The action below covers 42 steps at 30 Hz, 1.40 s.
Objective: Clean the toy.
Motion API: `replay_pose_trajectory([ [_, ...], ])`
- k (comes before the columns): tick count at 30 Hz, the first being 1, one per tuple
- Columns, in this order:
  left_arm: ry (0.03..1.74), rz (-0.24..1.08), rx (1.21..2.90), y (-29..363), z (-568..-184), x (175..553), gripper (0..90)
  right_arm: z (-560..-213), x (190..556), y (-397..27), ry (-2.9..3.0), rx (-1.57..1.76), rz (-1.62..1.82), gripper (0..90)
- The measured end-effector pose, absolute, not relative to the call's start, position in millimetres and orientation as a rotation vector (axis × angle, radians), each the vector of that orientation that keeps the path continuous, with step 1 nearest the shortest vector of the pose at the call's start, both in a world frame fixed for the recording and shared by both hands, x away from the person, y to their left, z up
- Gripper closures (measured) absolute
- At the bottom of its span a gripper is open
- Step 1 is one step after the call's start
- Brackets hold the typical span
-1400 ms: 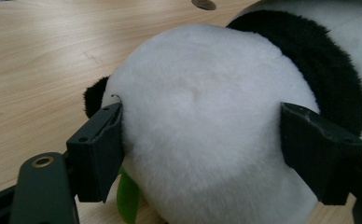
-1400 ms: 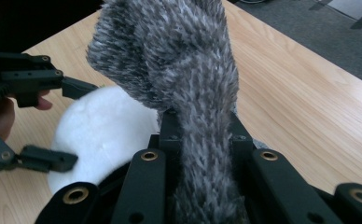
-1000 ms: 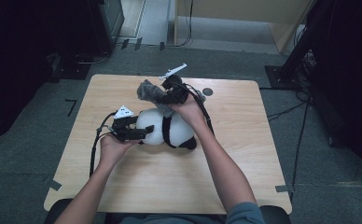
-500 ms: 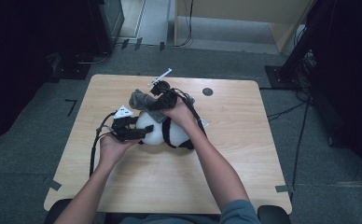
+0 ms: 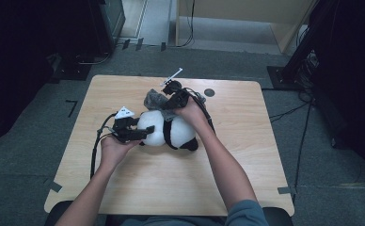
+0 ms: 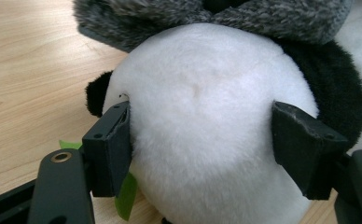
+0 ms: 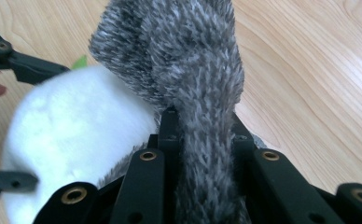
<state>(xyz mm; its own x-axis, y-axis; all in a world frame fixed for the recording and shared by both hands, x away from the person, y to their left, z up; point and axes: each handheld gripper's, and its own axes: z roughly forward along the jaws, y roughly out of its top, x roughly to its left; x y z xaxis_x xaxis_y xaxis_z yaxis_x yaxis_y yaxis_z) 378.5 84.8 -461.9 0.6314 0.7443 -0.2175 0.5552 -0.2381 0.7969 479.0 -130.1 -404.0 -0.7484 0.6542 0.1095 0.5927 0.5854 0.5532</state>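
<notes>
While left hand-held gripper (image 6: 200, 149) clamps panda (image 6: 202, 130) | right hand-held gripper (image 7: 200, 128) pinches grey hat (image 7: 188, 60)

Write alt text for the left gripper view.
The left gripper has its two black jaws closing on either side of a plush panda's white head, on a wooden table. A grey fuzzy cloth lies across the top of the panda.
</notes>
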Motion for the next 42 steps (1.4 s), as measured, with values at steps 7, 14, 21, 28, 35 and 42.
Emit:
replay_pose_trajectory([
  [7,1.025,0.253,1.924,85.0,-462.2,378.6,26.7,-404.4,481.0,-151.2,2.684,1.125,0.904,75.1],
  [14,1.026,0.253,1.922,85.1,-462.4,378.7,26.7,-401.4,481.4,-169.9,2.654,1.164,0.920,75.0],
  [21,1.026,0.252,1.922,85.3,-462.4,378.9,26.6,-399.8,480.4,-196.7,2.623,1.212,0.949,75.2],
  [28,1.025,0.253,1.917,85.5,-463.0,379.1,26.3,-398.9,474.4,-219.7,2.595,1.239,0.969,75.2],
  [35,1.031,0.250,1.911,85.6,-463.2,379.2,26.2,-395.0,469.9,-234.7,2.585,1.247,0.945,75.3],
  [42,1.029,0.250,1.908,85.8,-463.5,379.0,26.0,-372.2,461.3,-226.9,2.535,1.185,1.061,75.5],
])
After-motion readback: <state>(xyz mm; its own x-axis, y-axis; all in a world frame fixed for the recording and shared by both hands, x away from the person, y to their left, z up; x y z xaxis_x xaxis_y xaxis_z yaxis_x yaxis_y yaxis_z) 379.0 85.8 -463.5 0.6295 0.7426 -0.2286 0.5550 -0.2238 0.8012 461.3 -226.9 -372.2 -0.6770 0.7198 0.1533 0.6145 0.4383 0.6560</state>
